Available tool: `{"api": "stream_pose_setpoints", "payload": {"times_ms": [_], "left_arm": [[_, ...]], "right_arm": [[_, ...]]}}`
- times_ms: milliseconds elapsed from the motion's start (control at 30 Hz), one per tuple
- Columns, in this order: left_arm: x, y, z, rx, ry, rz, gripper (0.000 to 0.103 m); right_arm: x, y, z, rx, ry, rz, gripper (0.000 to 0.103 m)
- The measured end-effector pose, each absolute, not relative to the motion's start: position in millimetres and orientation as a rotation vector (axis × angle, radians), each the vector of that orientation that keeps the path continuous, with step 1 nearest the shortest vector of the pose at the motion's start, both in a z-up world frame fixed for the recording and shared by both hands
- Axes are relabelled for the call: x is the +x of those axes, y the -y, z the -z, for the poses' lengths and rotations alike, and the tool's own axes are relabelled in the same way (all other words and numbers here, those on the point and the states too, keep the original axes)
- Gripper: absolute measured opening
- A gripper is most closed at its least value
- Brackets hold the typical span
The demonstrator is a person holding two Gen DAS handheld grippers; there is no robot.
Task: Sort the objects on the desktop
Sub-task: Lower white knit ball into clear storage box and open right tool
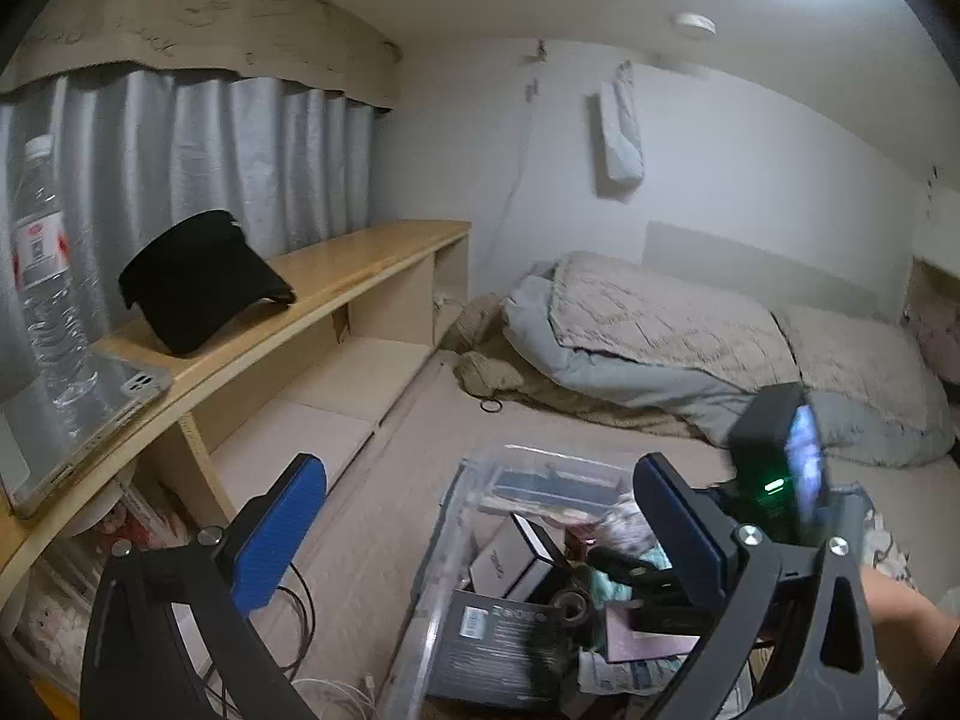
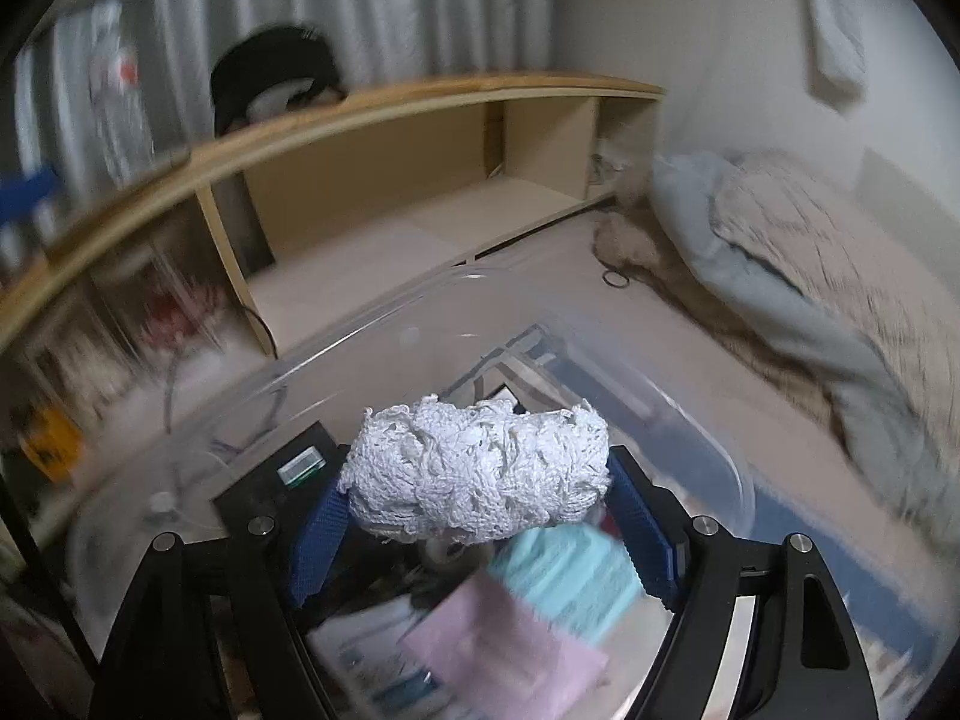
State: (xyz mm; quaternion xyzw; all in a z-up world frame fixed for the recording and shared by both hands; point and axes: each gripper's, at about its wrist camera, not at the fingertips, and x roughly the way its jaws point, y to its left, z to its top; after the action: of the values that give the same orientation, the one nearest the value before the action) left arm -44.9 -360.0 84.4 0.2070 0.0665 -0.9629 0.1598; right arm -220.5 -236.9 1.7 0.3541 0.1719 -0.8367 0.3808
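My right gripper (image 2: 480,516) has its jaws clamped on a bundle of white crocheted cloth (image 2: 480,474), a blue pad pressing each end, and it hangs over the clear plastic bin (image 2: 708,438) on the floor (the bin already carries boxes, a teal item and a pink sheet, all blurred). My left gripper (image 1: 480,531) has its jaws spread wide with nothing between them. On the wooden shelf (image 1: 336,276) at the left, a black visor (image 1: 198,282) sits mid-length, a water bottle (image 1: 45,276) near its end.
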Motion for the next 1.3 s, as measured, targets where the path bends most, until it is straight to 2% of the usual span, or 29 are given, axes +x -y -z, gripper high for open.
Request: {"api": "stream_pose_setpoints", "payload": {"times_ms": [100, 300, 333, 367, 400, 767, 1200, 1300], "left_arm": [[-38.3, 376.4, -86.6, 0.572, -0.242, 2.734, 0.103], [-25.5, 402.6, -87.1, 0.528, -0.322, 2.706, 0.103], [-24.2, 405.5, -86.8, 0.522, -0.344, 2.703, 0.103], [-23.0, 408.1, -86.6, 0.516, -0.366, 2.702, 0.103], [-22.6, 408.7, -86.7, 0.514, -0.377, 2.703, 0.103], [-24.6, 394.8, -86.1, 0.537, -0.29, 2.705, 0.103], [-24.3, 386.9, -83.7, 0.572, -0.267, 2.692, 0.103], [-26.3, 382.1, -81.6, 0.589, -0.26, 2.688, 0.103]], "right_arm": [[-224.9, 267.3, 8.3, 0.883, -0.58, 2.091, 0.081], [-230.7, 309.0, 27.9, 0.891, -0.737, 2.014, 0.082], [-229.5, 310.7, 28.8, 0.892, -0.75, 2.018, 0.084], [-227.6, 313.4, 28.3, 0.867, -0.764, 2.049, 0.095], [-226.3, 314.5, 25.1, 0.837, -0.761, 2.067, 0.103], [-230.3, 292.9, 4.7, 0.81, -0.698, 2.157, 0.103], [-206.8, 256.6, -21.5, 0.762, -0.435, 2.089, 0.103], [-199.3, 247.7, -25.7, 0.758, -0.425, 2.104, 0.103]]}}
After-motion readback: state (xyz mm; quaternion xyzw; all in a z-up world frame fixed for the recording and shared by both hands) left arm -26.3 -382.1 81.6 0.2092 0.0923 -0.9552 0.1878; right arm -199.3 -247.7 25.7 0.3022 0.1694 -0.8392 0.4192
